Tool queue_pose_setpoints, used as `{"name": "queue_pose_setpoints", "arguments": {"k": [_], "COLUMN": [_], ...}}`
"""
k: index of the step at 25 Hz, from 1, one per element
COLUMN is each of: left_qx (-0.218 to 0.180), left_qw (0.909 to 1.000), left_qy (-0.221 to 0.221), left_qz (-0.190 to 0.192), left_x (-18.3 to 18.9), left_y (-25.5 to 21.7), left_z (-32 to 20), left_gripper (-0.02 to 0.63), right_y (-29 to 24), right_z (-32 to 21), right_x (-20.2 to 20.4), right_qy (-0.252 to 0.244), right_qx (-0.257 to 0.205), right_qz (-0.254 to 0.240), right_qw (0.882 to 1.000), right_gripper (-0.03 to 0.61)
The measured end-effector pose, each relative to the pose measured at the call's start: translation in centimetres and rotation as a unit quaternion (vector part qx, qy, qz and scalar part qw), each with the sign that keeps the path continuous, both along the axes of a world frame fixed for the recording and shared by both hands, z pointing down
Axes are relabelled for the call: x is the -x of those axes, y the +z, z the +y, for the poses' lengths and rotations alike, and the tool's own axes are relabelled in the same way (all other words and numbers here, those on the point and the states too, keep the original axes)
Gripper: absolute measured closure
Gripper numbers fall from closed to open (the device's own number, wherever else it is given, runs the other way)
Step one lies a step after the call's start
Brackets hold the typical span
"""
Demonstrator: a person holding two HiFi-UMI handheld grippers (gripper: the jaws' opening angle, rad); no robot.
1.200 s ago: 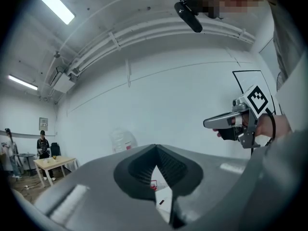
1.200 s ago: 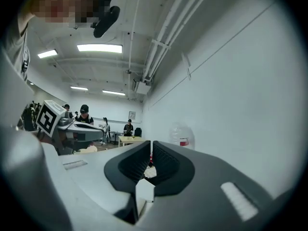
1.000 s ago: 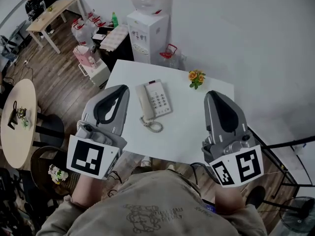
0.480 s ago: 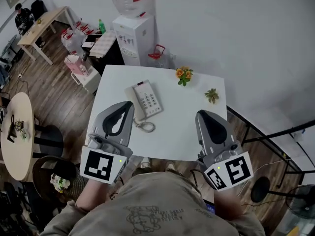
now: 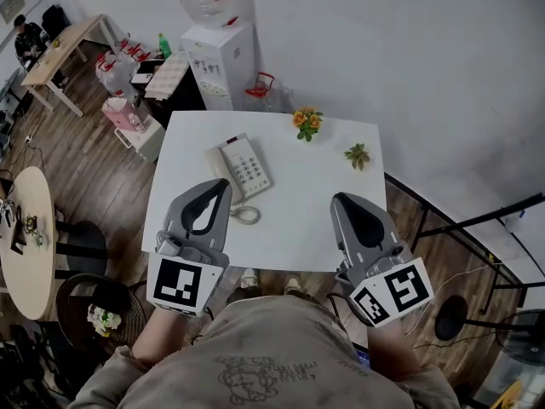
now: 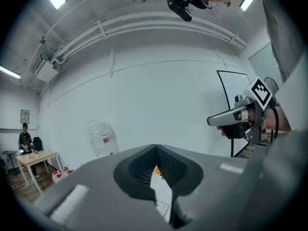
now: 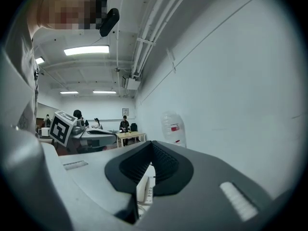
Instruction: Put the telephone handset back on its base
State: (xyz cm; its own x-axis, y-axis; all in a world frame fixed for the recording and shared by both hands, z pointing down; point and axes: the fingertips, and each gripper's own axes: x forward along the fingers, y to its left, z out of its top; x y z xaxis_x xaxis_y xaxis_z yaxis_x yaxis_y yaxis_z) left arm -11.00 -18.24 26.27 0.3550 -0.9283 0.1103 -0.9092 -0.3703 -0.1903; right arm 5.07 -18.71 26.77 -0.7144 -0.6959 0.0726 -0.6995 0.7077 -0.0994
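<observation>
Head view: left gripper (image 5: 216, 187) and right gripper (image 5: 341, 201) point forward, parallel, jaws together.

The off-white handset (image 5: 222, 172) lies along the left side of its keypad base (image 5: 249, 167) on the white table (image 5: 298, 220).

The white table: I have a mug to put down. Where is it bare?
Bare: the middle of the table, from the telephone to the right edge, in front of the orange flowers and green plant. Crowded: the left side, with telephone and coiled cord.
</observation>
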Motion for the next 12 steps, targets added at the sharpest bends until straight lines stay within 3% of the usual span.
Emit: {"name": "queue_pose_setpoints", "arguments": {"k": [12], "left_qx": [0.000], "left_qw": [0.9999], "left_qy": [-0.001], "left_qz": [-0.011], "left_x": [0.7], "left_y": [-0.2], "left_z": [0.0], "left_gripper": [0.614], "right_y": [-0.2], "right_z": [-0.4], "right_x": [1.1], "right_qy": [-0.020], "right_qx": [-0.005], "right_qz": [0.005], "right_qw": [1.000], "right_gripper": [0.552]}}
